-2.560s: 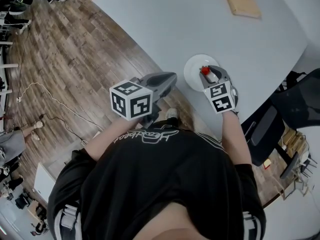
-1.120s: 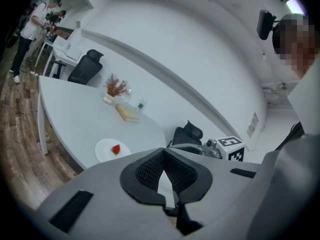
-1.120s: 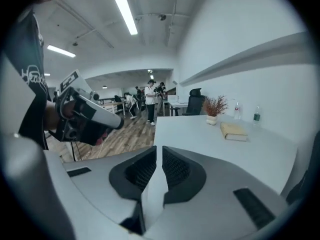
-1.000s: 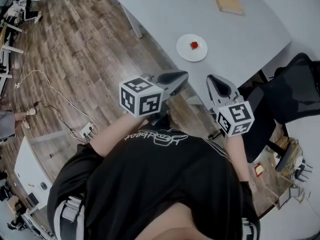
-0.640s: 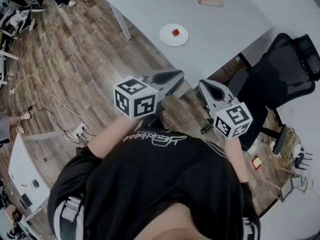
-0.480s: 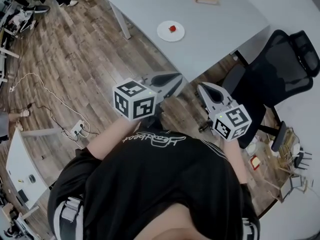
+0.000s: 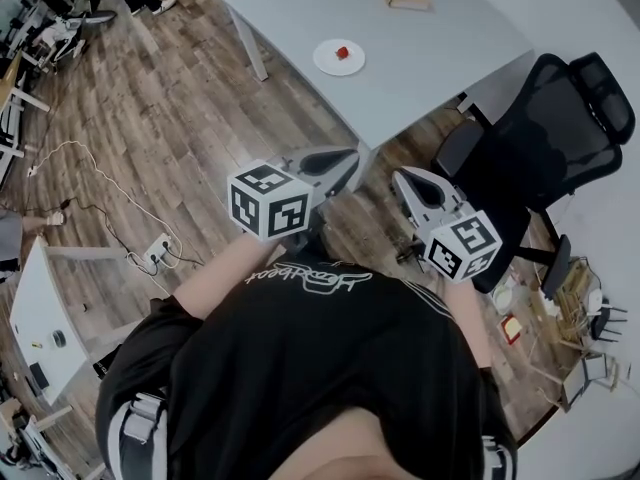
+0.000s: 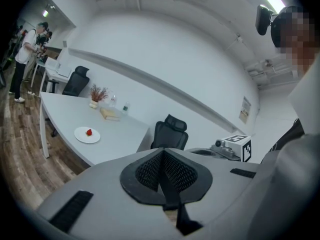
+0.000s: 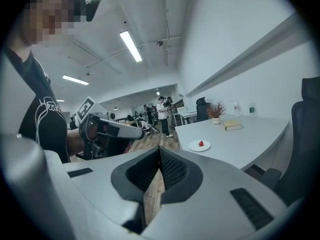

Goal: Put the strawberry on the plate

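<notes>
Head view showed the strawberry (image 7: 342, 53) lying on the white plate (image 7: 326, 62) on the grey bench (image 7: 430, 48), well apart from the person; the task looked done. The left tongs (image 7: 343, 160) and the right tongs (image 7: 406, 180) were both closed tight with nothing between them, held over the wooden floor (image 7: 150, 118). The fruit would likely be light, soft and easily bruised, best taken gently across its broad middle; pale lettering on the person's black shirt (image 7: 300, 368) was too distorted to read; the cubes (image 7: 268, 200) carried only square black-and-white markers.
</notes>
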Motion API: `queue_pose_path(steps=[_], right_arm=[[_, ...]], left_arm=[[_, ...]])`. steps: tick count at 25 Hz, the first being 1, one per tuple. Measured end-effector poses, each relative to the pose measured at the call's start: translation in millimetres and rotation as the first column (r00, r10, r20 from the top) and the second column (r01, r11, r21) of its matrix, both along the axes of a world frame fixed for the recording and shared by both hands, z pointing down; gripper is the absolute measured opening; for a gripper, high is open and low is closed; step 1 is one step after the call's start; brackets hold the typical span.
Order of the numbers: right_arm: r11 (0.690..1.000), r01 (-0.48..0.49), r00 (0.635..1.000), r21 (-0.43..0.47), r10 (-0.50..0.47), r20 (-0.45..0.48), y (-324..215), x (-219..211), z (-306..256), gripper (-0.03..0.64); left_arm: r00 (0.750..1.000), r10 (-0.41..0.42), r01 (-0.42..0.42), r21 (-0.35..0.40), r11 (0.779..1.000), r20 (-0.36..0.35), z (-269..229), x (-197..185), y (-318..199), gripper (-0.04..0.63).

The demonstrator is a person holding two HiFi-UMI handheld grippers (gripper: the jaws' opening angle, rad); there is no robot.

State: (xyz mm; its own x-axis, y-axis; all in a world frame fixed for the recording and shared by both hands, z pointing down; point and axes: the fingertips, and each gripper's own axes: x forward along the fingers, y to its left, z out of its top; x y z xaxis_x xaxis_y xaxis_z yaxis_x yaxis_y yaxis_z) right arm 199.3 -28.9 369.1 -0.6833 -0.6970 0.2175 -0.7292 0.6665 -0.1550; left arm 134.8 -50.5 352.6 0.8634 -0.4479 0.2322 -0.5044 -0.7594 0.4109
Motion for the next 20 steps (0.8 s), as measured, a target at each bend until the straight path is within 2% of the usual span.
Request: queue_pose_path(steps=[10,20], right_arm=[[0.999,-0.01,1.0,0.04,0.01,-0.003,30,1,-11,0.008],[0.997,-0.011,1.0,0.071,0.012,-0.017,45,-4,-24,0.008]], left_arm=[[1.0,0.008,-0.008,0.041,0.999,0.003,-16,6,34,0.008],[1.0,0.002,-0.002,0.058,0.998,-0.002,-24,-3,50,0.006]])
